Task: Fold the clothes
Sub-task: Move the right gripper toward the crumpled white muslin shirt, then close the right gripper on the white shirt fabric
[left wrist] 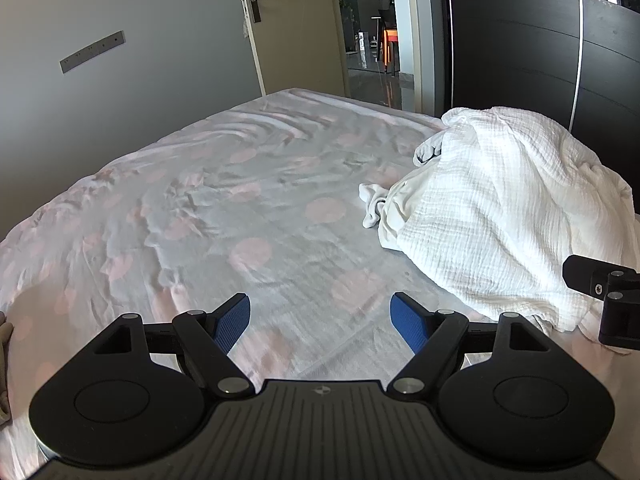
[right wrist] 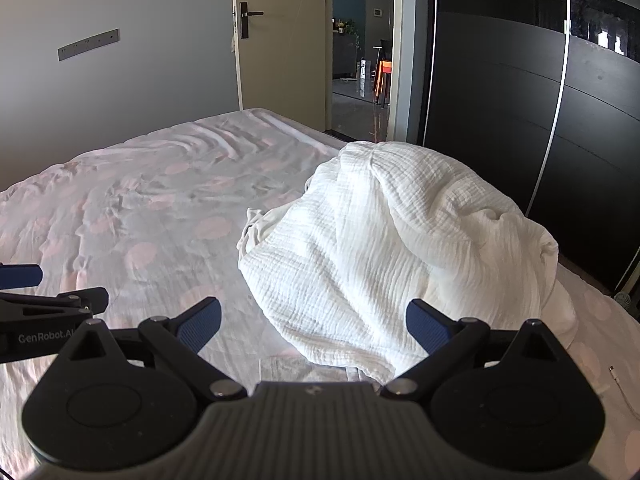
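The white crinkled garment (right wrist: 392, 248) lies in a loose, rumpled heap on the right side of the bed, rising in a rounded mound with folds running over it and a thinner strip of smoother white cloth (left wrist: 374, 204) trailing out at its left edge; whether that strip is a sleeve, a tie or a second piece I cannot tell. By its look the fabric is a soft, light gauze weave: it should drape and sag at once when lifted, give no stiffness to push against, and offer the ribbed pads a fair grip, not a slippery one. A good hold would be on a hem or corner at the near edge of the heap, where the cloth thins out onto the sheet, with one gripper to each side so the piece can be spread; the thick middle would only bunch. I count one heap, which seems to be one garment, and two grippers. The right gripper (right wrist: 314, 326) hovers just above the near edge of the heap, jaws spread wide and holding nothing. The left gripper (left wrist: 320, 320) hangs over bare sheet to the left of the heap, also spread and empty. Under all lies the bedsheet (left wrist: 224, 216), pale with pink dots and wrinkled. Beyond the bed stand a grey wall, an open door (right wrist: 280, 32) and a dark wardrobe (right wrist: 500, 100) on the right.
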Motion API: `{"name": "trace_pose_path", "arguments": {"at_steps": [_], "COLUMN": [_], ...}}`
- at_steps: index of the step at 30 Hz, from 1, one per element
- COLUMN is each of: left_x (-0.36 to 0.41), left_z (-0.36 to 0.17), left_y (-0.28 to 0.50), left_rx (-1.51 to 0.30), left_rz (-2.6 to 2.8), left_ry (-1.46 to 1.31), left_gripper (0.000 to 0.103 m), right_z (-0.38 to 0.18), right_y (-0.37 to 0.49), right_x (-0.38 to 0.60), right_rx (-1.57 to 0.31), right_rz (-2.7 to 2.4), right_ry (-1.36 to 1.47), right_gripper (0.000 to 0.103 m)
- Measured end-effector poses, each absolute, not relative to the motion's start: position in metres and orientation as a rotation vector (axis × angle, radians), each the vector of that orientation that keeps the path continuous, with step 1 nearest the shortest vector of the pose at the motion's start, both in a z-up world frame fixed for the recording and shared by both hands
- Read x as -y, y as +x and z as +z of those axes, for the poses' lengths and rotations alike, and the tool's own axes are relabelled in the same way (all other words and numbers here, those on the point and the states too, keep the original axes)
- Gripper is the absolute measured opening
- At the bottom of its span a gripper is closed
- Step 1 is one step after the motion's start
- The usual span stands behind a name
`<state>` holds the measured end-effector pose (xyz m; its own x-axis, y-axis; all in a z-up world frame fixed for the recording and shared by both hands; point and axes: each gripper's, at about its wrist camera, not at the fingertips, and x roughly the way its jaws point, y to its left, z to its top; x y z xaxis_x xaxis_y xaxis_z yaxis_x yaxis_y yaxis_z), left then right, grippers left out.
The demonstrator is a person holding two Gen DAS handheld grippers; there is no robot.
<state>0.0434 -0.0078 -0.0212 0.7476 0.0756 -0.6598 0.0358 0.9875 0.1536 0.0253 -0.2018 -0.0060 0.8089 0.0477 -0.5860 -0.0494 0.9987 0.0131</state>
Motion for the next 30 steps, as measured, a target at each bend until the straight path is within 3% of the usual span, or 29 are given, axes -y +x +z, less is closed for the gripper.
{"name": "trace_pose_path", "arguments": {"at_steps": [11,25,27,29,30], "left_x": [-0.003,-0.043,-0.046,-0.047,-0.049], "left_z": [-0.043,-0.081,-0.084,-0.085,-0.083], "left_y": [0.063,0.101,0.105,0.107,0.105], "left_rx": [-0.784,-0.903,-0.915,-0.922,-0.920], "left_rz": [0.029,0.095,0.099,0.099,0.101], "left_ry": [0.167,0.150,0.146,0.145,0.145], "left_gripper": [0.077,0.077,0.077,0.077,0.077], "right_z": [-0.026,-0.057,-0.060,-0.062,-0.063], "right_y": [0.054,0.162,0.169,0.175,0.178], "right_x": [0.217,0.297,0.301,0.306,0.308], "right_rx": [-0.642,-0.685,-0.704,-0.724,-0.734], "right_rz": [0.051,-0.183,-0.173,-0.163,-0.158], "right_ry": [-0.037,-0.143,-0.130,-0.117,-0.110], "right_gripper": [0.099,0.098,0.089,0.062,0.054]}}
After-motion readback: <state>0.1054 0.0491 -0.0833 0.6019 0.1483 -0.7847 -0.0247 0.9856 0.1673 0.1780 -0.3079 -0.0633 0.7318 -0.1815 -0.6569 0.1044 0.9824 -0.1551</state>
